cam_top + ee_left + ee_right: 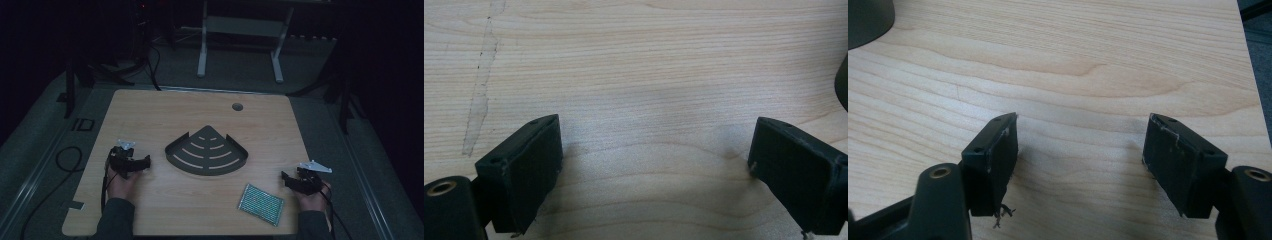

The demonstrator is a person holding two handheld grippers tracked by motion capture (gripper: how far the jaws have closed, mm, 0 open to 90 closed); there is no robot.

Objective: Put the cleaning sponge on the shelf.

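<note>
Corner shelf (207,152), dark and fan-shaped with curved slots, lies at the middle of the wooden counter (150,110), between the two claws. Left claw (141,163) rests at its nine o'clock, released, bare wood between its jaws. Right claw (286,178) sits at four o'clock, also released, beside a green-patterned pad (260,204).

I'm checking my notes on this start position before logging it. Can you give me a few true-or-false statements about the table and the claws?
1. The dark corner shelf lies between the two claws. True.
2. The left claw grips the shelf. False: it is open, with bare table between its jaws.
3. The sponge pad lies inside the shelf. False: it lies on the table near the right claw.
4. The right claw is open. True.
</note>
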